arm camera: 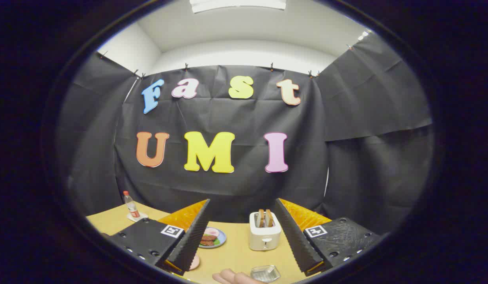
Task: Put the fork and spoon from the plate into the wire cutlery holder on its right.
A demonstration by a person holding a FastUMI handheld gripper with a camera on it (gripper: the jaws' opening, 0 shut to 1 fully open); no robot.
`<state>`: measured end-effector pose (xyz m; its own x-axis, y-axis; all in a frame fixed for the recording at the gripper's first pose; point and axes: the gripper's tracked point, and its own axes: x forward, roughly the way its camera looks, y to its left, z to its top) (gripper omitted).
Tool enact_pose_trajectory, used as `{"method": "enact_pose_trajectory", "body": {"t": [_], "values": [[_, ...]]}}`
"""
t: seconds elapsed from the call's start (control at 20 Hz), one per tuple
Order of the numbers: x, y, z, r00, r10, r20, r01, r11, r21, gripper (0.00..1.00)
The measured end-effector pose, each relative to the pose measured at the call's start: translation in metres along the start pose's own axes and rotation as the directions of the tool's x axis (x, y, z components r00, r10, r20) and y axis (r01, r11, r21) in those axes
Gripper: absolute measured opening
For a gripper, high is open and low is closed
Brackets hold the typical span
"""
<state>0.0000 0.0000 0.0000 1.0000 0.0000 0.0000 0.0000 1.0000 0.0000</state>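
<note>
Plate [212,237] on the bench [236,252]: round, pale blue rim, carrying what looks like food in red, brown and green; fork and spoon cannot be made out on it. It lies just beside the left finger's inner edge, partly hidden by it. Far left, a bottle [131,204] stands on a coaster. The jaws [244,252] are wide open, holding nothing. Between them, beyond the tips, a white toaster [264,232] with two slices. Nearer, between the fingers, a hand [236,277] and a small wire holder [265,273], right of the plate.
</note>
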Motion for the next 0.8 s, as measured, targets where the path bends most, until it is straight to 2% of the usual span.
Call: {"method": "enact_pose_trajectory", "body": {"t": [0.25, 0.35, 0.55, 0.65, 0.8], "values": [[-0.004, 0.075, 0.029, 1.000, -0.021, 0.001, 0.021, 0.999, 0.031, 0.96], [-0.004, 0.098, 0.026, 0.999, -0.030, -0.023, 0.031, 0.999, 0.041, 0.95], [-0.002, 0.120, 0.027, 0.998, -0.048, -0.049, 0.050, 0.997, 0.051, 0.95], [-0.001, 0.114, 0.029, 0.995, -0.088, -0.042, 0.089, 0.996, 0.025, 0.95], [0.003, 0.120, 0.023, 0.994, -0.080, -0.068, 0.081, 0.997, 0.015, 0.95]]}}
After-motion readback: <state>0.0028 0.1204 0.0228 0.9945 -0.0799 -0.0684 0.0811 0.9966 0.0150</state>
